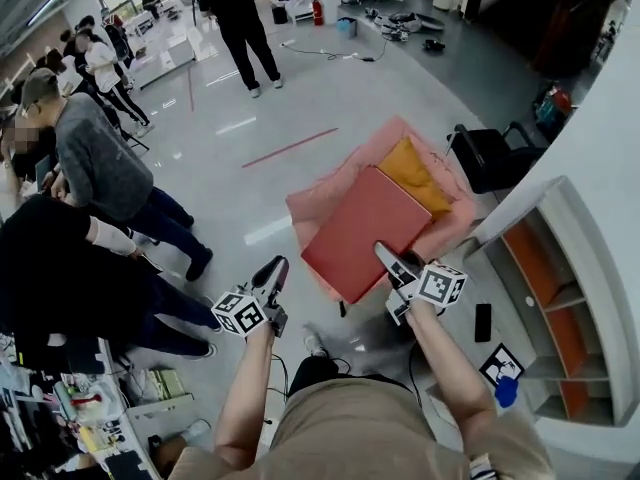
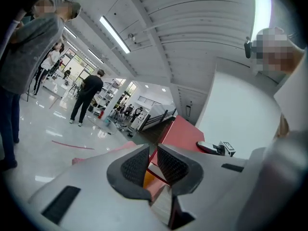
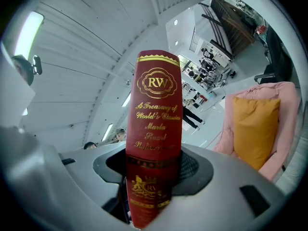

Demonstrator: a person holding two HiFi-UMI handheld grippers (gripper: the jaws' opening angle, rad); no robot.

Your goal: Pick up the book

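**Currently: book held at the spine by the right gripper, left gripper beside its near corner**

The book (image 1: 365,230) is off the ground. It hangs over the floor (image 1: 240,118) in front of a pink armchair (image 1: 320,203) that carries an orange cushion (image 1: 415,173).

1. Right gripper (image 1: 388,260): its fingers (image 3: 188,167) stand about half open and press on both covers at the lower end of the spine. In the right gripper view the gilt-lettered spine rises upright out of the grip, toward 12 o'clock.
2. Left gripper (image 1: 275,268): its fingers (image 2: 133,167) are drawn almost together, leaving only a narrow slot. The book's edge shows through that slot, but the slot is far narrower than the spine. The head view also shows the tips just beside the book and not on it, so this gripper is judged empty.
3. Governing relation: in the head view the book's long axis runs from 7 o'clock to 1 o'clock. The spine edge faces the right gripper, at about 4 o'clock of the cover's middle. The near corner on the open-page side lies at 3 o'clock of the left gripper.

Judgement: the pick-up rests on the right grip alone, low on the spine, so the far end may sag. Any support would come from the left gripper, which is nearest the free corner. Its fingers would have to open first.
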